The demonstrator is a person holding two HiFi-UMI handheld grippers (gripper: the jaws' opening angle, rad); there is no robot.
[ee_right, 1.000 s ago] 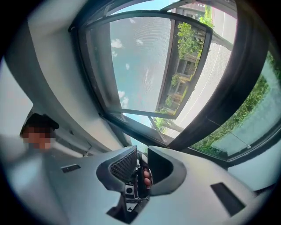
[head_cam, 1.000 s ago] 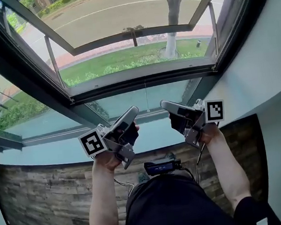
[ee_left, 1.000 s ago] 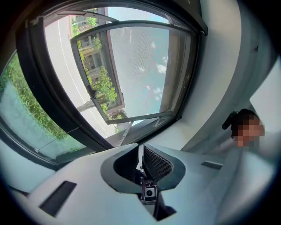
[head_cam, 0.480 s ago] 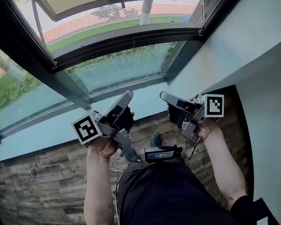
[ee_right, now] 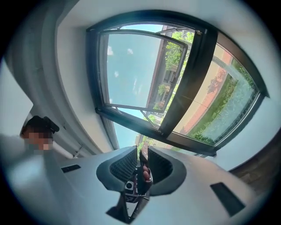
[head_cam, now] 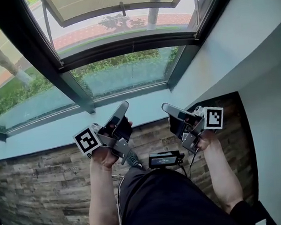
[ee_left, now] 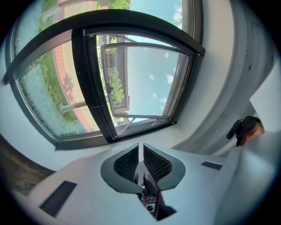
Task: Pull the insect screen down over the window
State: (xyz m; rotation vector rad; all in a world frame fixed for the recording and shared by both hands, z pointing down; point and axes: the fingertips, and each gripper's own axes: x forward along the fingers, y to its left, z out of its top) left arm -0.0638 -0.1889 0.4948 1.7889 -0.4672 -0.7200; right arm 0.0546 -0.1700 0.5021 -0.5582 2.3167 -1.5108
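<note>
You are holding the left gripper (head_cam: 124,105) and right gripper (head_cam: 165,106) pressed together and empty below the window (head_cam: 124,46), and with no insect screen showing over it, you are risking grabbing blind.

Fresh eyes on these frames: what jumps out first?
The big dark-framed window fills the top of the head view, its upper sash swung open outward over grass and road. Below it, above the brown wood-plank floor, two grey handheld tools with marker cubes, the left claw and right claw, hang empty, short of the frame.
</note>
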